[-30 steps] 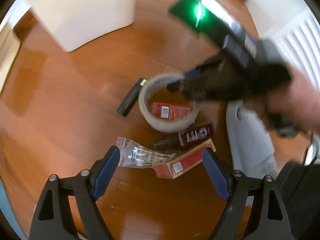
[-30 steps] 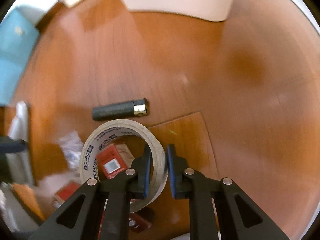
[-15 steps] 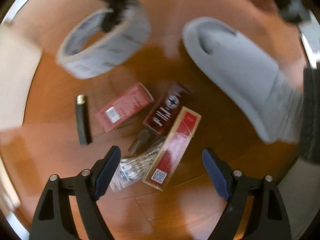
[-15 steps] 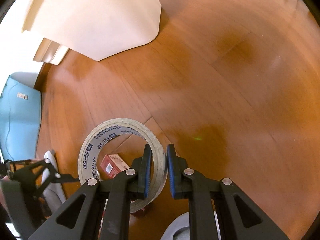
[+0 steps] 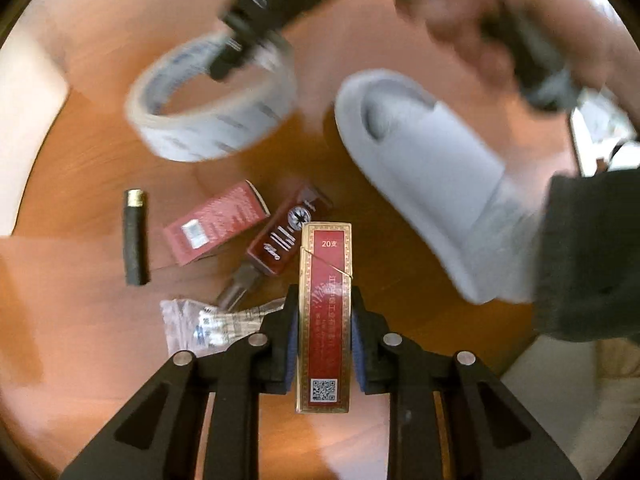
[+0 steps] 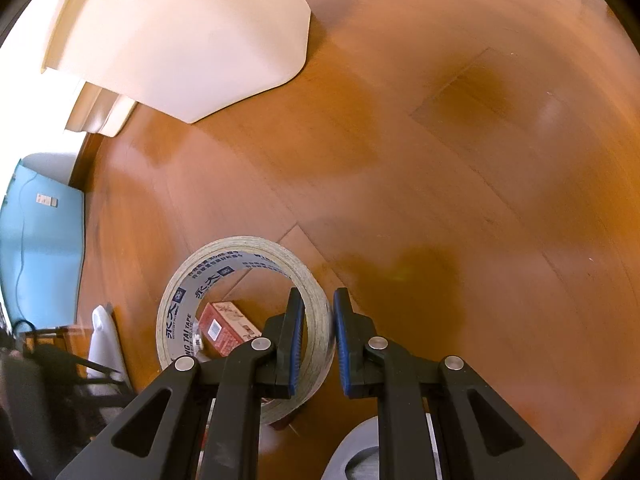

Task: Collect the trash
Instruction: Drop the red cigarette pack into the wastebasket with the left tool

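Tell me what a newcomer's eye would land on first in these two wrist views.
First, the long red and gold carton clamped upright in the left gripper, whose jaws have just been closing on it. Next, the roll of tape pinched by its wall in the right gripper, hanging above the wooden floor. On that floor lie a small red box, a dark bottle, a black lighter and a grey slipper.

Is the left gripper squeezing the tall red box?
Touching. In the left wrist view, the left gripper has just closed, and both blue pads press flat against the sides of the red box, with no gap.
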Motion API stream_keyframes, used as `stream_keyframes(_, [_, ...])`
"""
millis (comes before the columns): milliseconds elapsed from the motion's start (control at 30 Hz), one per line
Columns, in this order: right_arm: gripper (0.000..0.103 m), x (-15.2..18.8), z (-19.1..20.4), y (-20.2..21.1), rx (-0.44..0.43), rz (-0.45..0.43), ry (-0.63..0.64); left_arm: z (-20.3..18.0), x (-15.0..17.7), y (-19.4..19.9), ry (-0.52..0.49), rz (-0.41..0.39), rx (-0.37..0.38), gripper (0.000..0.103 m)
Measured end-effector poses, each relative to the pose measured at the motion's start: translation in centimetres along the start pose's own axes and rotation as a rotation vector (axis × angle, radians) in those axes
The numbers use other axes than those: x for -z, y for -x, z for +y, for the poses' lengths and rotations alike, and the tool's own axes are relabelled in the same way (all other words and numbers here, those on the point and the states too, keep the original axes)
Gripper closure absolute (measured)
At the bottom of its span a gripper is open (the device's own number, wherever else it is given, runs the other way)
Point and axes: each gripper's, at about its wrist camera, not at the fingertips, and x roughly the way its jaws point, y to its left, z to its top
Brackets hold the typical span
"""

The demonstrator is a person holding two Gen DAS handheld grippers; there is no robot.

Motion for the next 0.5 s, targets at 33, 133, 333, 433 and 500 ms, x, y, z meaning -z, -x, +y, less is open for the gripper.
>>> stream_keyframes(33, [0.088, 0.0, 0.0, 0.0, 0.0, -0.001, -0.001, 0.4, 0.0, 1.1, 0.011, -0.012, 0.012, 0.082])
stream_keyframes(133, [0.088, 0.1, 0.3, -0.2, -0.001, -0.007, -0.007, 2.2, -0.8, 5.6, 0.036, -0.065, 0.044, 0.082])
stream_keyframes(333, [0.088, 0.0, 0.7, -0.3, -0.013, -0.016, -0.005, 7.7, -4.8, 19.5, 0.123, -0.313, 0.02, 0.082])
stream_keyframes(433, [0.088, 0.0, 0.7, -0.3, -0.016, -0.018, -0.008, 11.8, -6.7, 26.8, 0.201, -0.465, -0.063, 0.082])
stream_keyframes(500, [0.088, 0.1, 0.6, -0.2, -0.018, -0.021, -0.016, 15.9, -8.5, 29.9, 0.283, -0.525, -0.145, 0.082])
